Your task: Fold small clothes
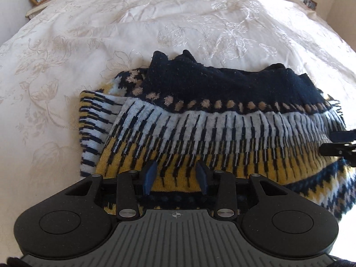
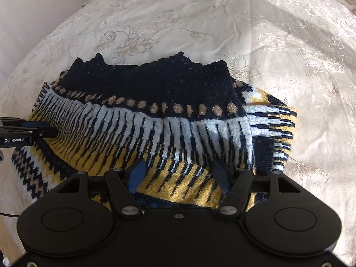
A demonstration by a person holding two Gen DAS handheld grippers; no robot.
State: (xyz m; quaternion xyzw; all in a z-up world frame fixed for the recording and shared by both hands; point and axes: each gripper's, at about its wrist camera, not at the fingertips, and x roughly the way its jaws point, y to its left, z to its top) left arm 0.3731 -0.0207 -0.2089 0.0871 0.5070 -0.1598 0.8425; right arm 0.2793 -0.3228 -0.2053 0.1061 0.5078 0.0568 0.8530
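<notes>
Left wrist: low, close over the sweater (image 1: 222, 122), facing up the bed (image 1: 89, 44).
Right wrist: likewise; both views share them.

Both the left claw (image 1: 176, 176) and right claw (image 2: 179, 175) gape, fingers spread apart.

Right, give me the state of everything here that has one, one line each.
sweater: partly folded, bunched, lying on the bed, navy band on top.
left gripper: open, fingers over the sweater's near yellow edge, holding nothing.
right gripper: open, over the near yellow edge, holding nothing.
bedspread: spread flat, lightly creased.
</notes>
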